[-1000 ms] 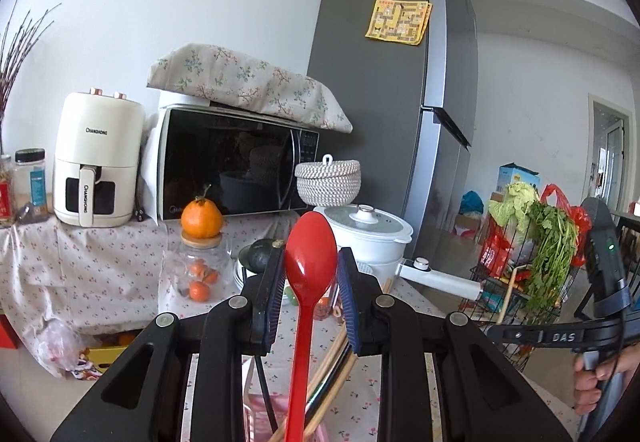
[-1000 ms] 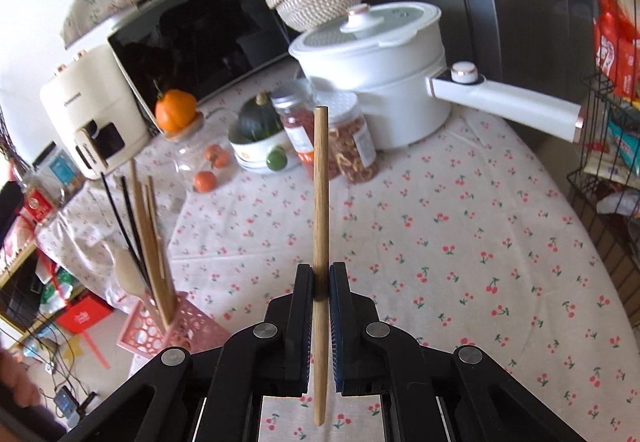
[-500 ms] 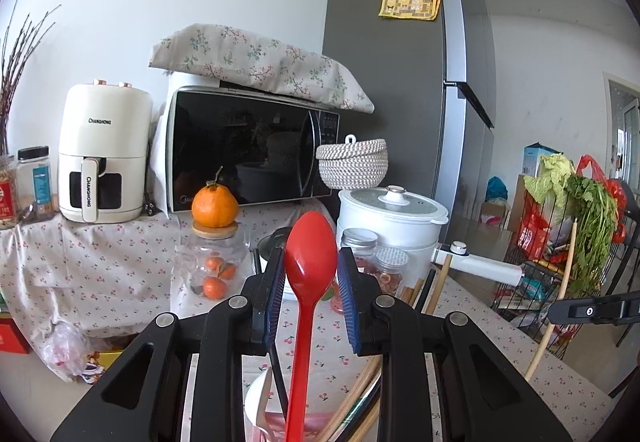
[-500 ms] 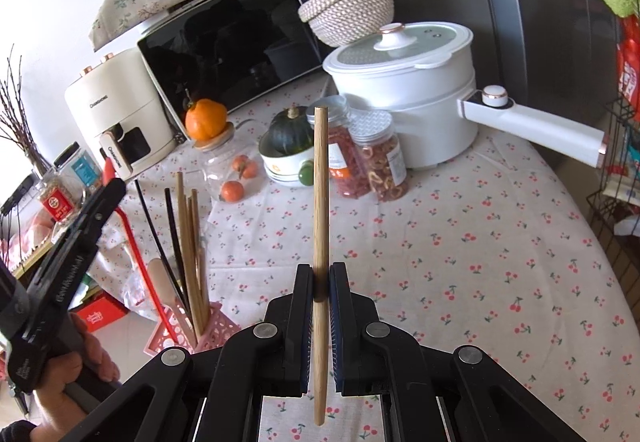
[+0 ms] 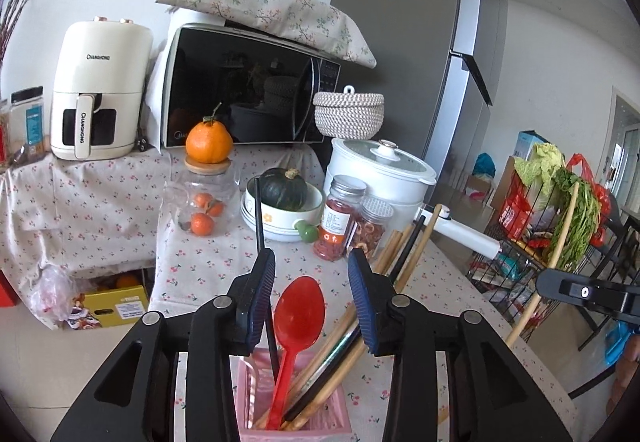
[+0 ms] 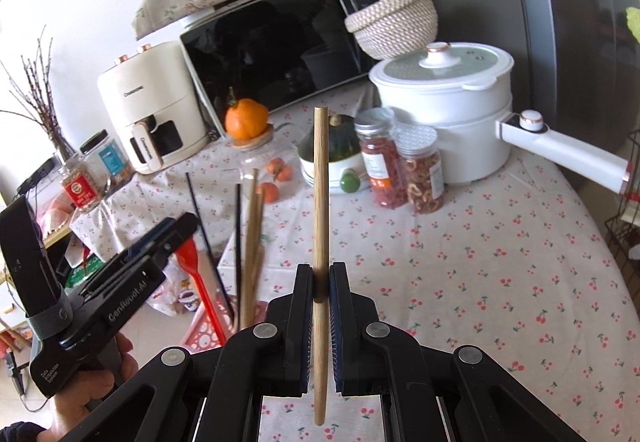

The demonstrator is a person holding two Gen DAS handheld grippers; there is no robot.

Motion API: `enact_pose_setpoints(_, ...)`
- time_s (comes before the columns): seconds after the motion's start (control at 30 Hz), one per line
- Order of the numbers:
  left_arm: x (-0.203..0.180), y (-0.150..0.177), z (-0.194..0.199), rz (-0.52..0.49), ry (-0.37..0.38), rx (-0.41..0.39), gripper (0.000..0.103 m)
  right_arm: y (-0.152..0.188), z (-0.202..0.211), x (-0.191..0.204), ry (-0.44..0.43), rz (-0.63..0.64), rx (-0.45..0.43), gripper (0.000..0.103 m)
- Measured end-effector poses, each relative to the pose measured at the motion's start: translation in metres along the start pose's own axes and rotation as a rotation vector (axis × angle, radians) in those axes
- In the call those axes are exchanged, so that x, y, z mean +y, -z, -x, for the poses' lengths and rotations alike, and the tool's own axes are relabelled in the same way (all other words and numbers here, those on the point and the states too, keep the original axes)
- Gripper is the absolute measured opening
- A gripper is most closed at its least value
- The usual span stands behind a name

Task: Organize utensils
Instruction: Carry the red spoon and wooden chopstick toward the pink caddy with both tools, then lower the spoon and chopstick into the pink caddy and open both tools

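Red spoon now released into pink holder, chopsticks alongside.

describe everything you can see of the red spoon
The red spoon looks like glossy plastic, with an oval bowl and a slim handle. It stands nearly upright, bowl up, handle down in the pink holder among wooden chopsticks. The open left gripper flanks the bowl without touching it.

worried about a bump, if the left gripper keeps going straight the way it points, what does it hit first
Probably the red spoon standing in the pink holder: its bowl sits between the open left gripper fingers. Depth is unclear; beyond lie the jars.
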State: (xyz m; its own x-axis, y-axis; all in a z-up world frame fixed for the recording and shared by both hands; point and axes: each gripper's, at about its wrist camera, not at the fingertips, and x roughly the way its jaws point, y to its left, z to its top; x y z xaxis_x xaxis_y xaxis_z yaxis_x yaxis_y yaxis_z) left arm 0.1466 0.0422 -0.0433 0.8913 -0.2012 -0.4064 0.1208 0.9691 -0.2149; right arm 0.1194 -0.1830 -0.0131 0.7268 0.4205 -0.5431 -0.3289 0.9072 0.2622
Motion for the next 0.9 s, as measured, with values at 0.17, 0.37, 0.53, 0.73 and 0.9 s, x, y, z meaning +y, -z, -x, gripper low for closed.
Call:
enact_pose_setpoints(0.17,0.0,-0.001,0.019,-0.032,-0.011,0.09,0.049,-0.004,0.009,0.016,-0.03,0.015,-0.034,0.006)
enact_pose_setpoints(0.37,0.023,0.005,0.038,0.065,-0.02,0.225,0.064,-0.013,0.017,0.034,-0.078,0.005,-0.095,0.006)
enact_pose_setpoints(0.53,0.041,0.013,0.048,0.099,-0.034,0.28,0.068,-0.02,0.013,0.049,-0.113,-0.001,-0.143,0.006)
enact_pose_setpoints(0.73,0.056,0.016,0.052,0.105,-0.048,0.316,0.072,-0.021,-0.003,0.063,-0.112,-0.004,-0.17,0.006)
enact_pose_setpoints(0.9,0.064,0.019,0.05,0.109,-0.065,0.351,0.074,-0.018,-0.026,0.071,-0.082,0.0,-0.183,0.006)
